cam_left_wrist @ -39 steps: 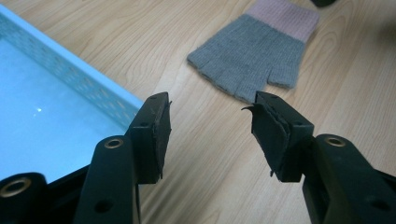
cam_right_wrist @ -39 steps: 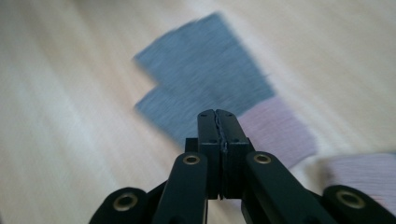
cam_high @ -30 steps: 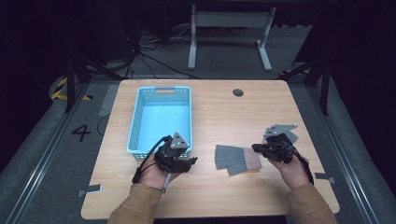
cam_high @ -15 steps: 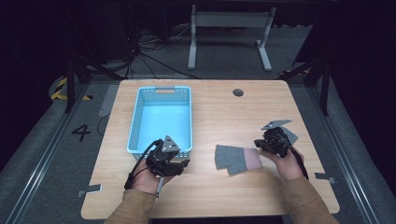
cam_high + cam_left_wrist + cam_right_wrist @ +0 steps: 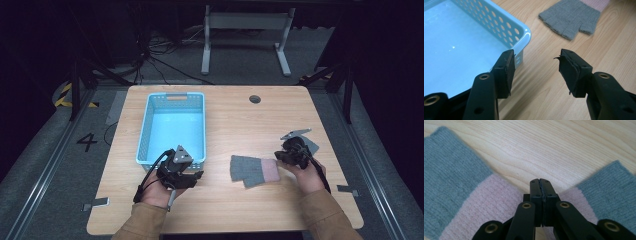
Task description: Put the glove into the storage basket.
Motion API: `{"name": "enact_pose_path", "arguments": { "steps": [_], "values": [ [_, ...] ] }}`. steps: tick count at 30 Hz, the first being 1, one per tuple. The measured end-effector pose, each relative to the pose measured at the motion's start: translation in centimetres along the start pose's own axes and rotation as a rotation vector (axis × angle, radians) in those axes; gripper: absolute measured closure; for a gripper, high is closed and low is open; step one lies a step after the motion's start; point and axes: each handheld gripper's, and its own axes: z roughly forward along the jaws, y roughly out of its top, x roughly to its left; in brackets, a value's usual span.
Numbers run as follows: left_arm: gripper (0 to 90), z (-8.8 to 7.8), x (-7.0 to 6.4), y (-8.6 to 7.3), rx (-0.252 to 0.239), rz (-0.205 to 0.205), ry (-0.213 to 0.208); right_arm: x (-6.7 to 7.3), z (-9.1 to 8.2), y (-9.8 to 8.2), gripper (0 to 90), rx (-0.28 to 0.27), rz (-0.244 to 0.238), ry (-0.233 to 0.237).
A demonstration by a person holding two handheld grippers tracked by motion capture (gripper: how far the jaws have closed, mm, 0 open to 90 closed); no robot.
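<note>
Left claw (image 5: 535, 72): wide, empty, lower left beside basket (image 5: 172, 127).
Right claw (image 5: 540, 185): closed, perhaps pinching nothing, above gloves (image 5: 252, 170).
Advice: open before gripping pink cuff.

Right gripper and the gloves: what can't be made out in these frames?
- Right gripper: its jaws are pressed together over the pink cuffs, but they hide whether any fabric is pinched.
- Second glove: in the high view the gripper and hand cover most of it.
- First glove: in the left gripper view its cuff is cut off by the top edge.
</note>
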Motion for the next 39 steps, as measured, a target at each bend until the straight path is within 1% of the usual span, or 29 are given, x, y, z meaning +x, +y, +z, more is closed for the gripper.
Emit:
{"name": "enact_pose_path", "arguments": {
  "steps": [5,8,12,13,20,30,39],
  "values": [
    [46.9,0.2,-0.1,0.1,0.001,0.005,-0.005,0.0,0.0,-0.2,89.6,0.01,-0.01,-0.008],
    [46.9,0.3,-0.1,0.3,-0.001,0.004,-0.009,0.0,-0.2,-0.4,89.6,0.016,-0.011,-0.003],
    [46.9,0.6,-0.3,0.7,-0.003,0.018,-0.017,-0.1,-0.5,-0.9,89.6,0.026,-0.011,-0.006],
    [46.9,0.7,-0.3,0.9,-0.002,0.022,-0.026,-0.1,-0.6,-1.0,89.6,0.029,-0.012,-0.008],
    [46.9,1.5,-0.7,1.8,-0.005,0.046,-0.05,-0.4,-1.1,-2.1,89.6,0.044,0.003,-0.017],
    [46.9,2.7,-1.2,3.1,0.001,0.087,-0.086,-1.3,-2.1,-3.8,89.6,0.051,0.048,-0.03],
    [46.9,3.0,-1.4,3.5,0.001,0.095,-0.099,-2.0,-2.7,-4.6,89.6,0.055,0.078,-0.038]
  ]
}}
